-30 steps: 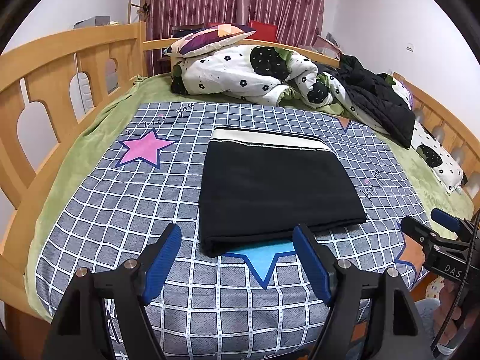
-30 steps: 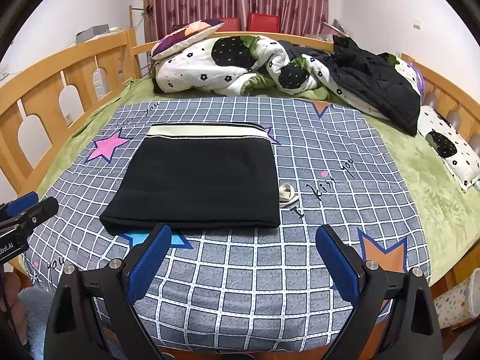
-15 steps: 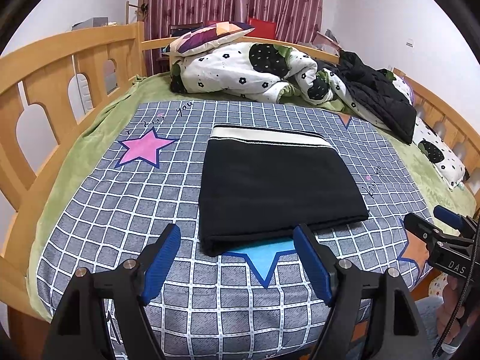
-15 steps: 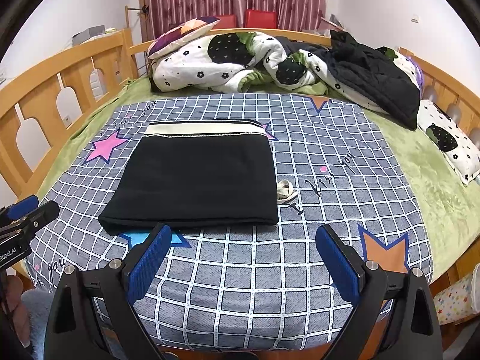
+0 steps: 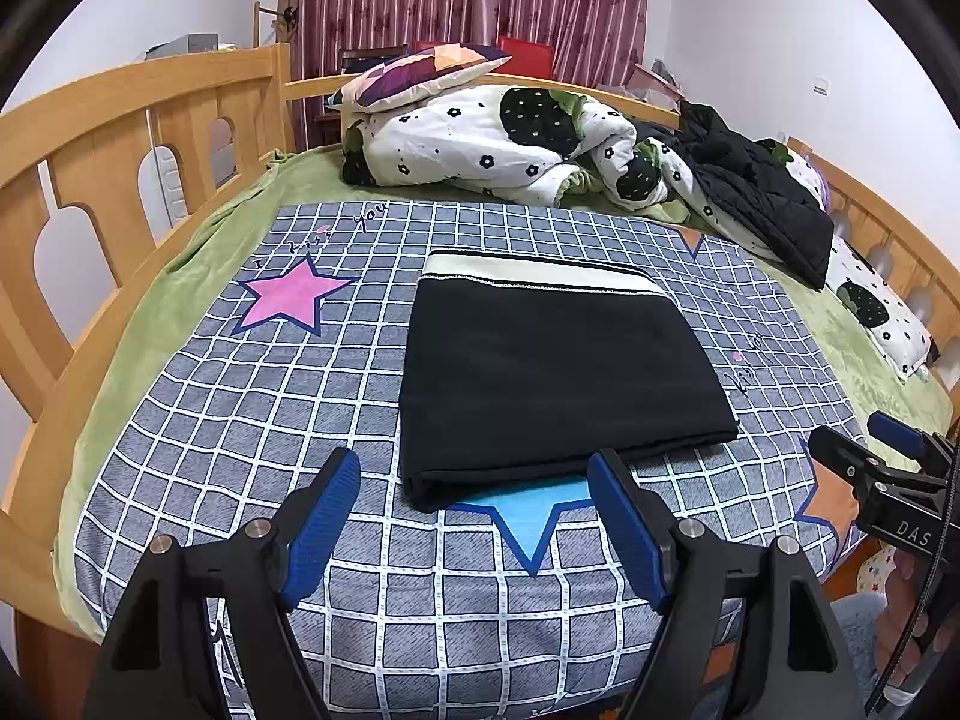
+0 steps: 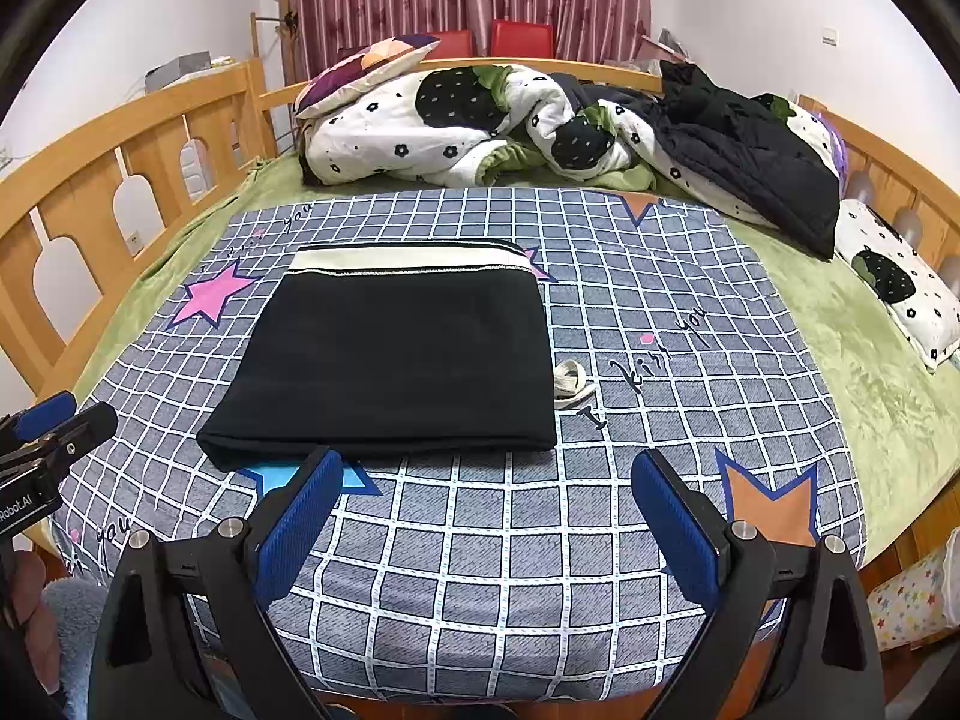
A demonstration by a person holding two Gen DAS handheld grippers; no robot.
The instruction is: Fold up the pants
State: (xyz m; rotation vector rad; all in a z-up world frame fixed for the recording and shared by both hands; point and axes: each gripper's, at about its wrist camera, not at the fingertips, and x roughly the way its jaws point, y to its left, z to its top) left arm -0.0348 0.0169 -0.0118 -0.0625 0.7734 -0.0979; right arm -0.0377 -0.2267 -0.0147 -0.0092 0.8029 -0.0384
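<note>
We note the pants [image 5: 558,378] as matt black knit cloth with a cream ribbed band. The bedsheet [image 5: 252,420] is woven cloth, printed like denim. Bed rail [image 5: 108,138]: smooth varnished wood. Gripper pads [image 6: 300,528]: ribbed blue, on matt black plastic arms with metal screws.

The left gripper [image 5: 474,516] and right gripper [image 6: 486,510] are alike: black angular plastic arms, ribbed blue pads [image 5: 321,519] on the fingers, and silver screw heads at the joints. White lettering marks each black body, and a thin black cable [image 5: 933,546] runs beside the right one.
</note>
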